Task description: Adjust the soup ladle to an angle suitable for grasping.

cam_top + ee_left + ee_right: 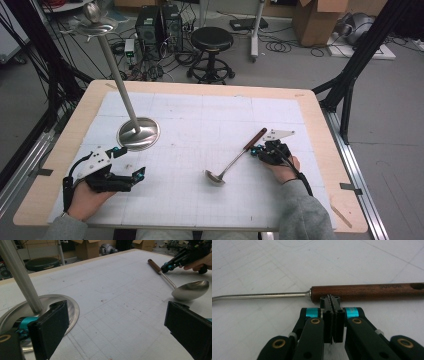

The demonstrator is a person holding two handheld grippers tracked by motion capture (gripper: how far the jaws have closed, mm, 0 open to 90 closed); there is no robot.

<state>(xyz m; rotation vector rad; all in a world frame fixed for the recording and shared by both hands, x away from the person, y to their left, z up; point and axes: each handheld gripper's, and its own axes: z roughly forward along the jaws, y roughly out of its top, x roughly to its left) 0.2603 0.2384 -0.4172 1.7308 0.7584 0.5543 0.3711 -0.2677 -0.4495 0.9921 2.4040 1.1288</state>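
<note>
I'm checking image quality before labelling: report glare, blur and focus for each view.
High view: even lighting, slightly soft, bright sheen on the stand base. Left gripper view: near jaws of the left hand-held gripper are blurred, and the ladle bowl shows a broad highlight. Right gripper view: the wooden handle is sharp, the right hand-held gripper slightly soft in the foreground.

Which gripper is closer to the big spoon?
Right. The right gripper sits with shut jaws right at the ladle's wooden handle. The left gripper rests open across the mat, beside the stand's base.
</note>
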